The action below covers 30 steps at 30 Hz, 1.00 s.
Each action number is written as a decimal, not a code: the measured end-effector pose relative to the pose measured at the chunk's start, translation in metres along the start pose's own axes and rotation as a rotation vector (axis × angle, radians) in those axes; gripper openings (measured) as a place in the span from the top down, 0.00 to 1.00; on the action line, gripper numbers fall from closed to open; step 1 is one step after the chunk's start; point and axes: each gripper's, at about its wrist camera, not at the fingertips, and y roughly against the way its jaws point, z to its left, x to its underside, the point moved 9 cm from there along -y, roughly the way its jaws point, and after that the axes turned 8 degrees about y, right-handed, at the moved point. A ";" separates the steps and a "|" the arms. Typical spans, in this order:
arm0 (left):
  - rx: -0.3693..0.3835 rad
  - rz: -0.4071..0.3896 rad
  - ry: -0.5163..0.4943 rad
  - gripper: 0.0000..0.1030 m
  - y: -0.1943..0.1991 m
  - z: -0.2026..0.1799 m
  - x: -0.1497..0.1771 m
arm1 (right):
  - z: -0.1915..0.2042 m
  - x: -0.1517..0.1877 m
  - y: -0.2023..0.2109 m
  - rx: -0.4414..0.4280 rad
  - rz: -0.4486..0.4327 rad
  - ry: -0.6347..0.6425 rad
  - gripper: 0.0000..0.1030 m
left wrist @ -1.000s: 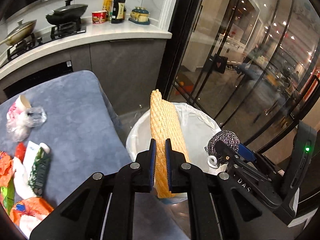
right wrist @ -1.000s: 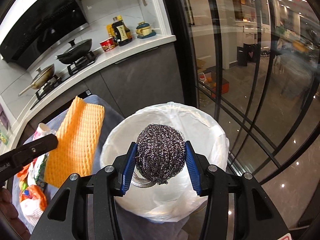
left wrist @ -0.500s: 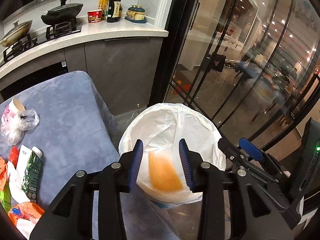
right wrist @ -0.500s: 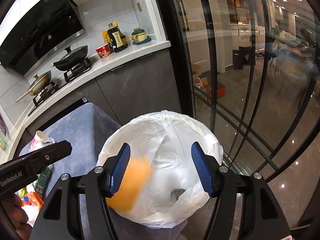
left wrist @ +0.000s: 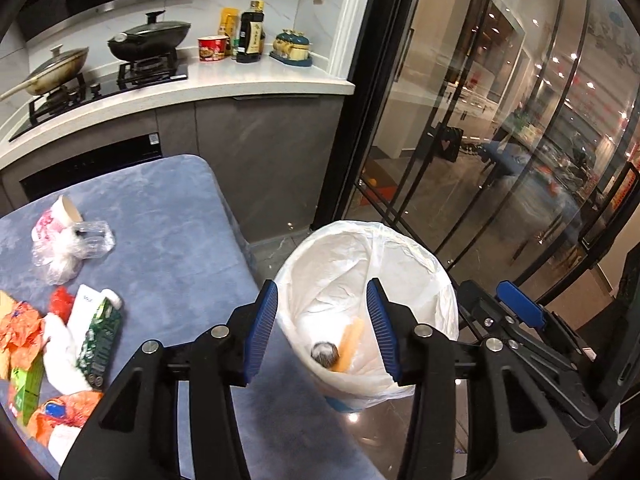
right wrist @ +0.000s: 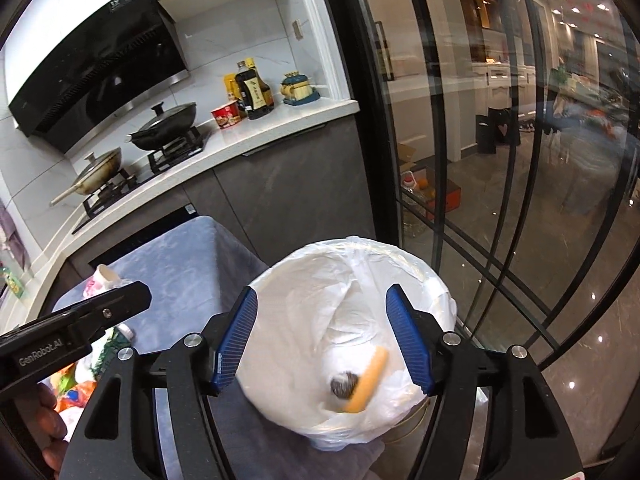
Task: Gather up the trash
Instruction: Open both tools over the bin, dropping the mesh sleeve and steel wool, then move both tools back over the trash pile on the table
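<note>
A bin with a white liner (left wrist: pixel 360 232) (right wrist: pixel 352 244) stands on the floor beside the table. At its bottom lie a steel wool ball (left wrist: pixel 325 354) (right wrist: pixel 342 384) and an orange foam net (left wrist: pixel 352 340) (right wrist: pixel 370 376). My left gripper (left wrist: pixel 320 300) hangs over the bin, its jaws opening, with nothing between them. My right gripper (right wrist: pixel 322 300) is beside it, also over the bin, its jaws opening and empty. On the table lie a green carton (left wrist: pixel 98 340), a paper cup with clear plastic (left wrist: pixel 60 224) and orange wrappers (left wrist: pixel 20 336).
The table carries a blue-grey cloth (left wrist: pixel 160 240). Behind it runs a kitchen counter (left wrist: pixel 240 84) with a stove, pans and bottles. Glass doors with black frames (left wrist: pixel 460 140) fill the right side. A hand (right wrist: pixel 44 420) holds the left gripper.
Both grippers opened. The foam net left the left jaws and the steel wool left the right jaws; both dropped to the bottom of the bin. Both grippers rose slightly.
</note>
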 end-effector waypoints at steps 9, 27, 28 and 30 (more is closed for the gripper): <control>-0.062 -0.049 0.031 0.52 0.033 0.036 0.002 | 0.045 0.002 0.019 -0.063 -0.016 0.051 0.36; -0.189 -0.095 0.151 0.41 0.102 0.136 0.030 | 0.154 0.036 0.045 -0.209 0.026 0.184 0.36; -0.196 -0.095 0.160 0.40 0.106 0.143 0.033 | 0.159 0.038 0.046 -0.215 0.029 0.191 0.36; -0.214 -0.093 0.183 0.40 0.114 0.158 0.039 | 0.170 0.043 0.048 -0.229 0.038 0.208 0.36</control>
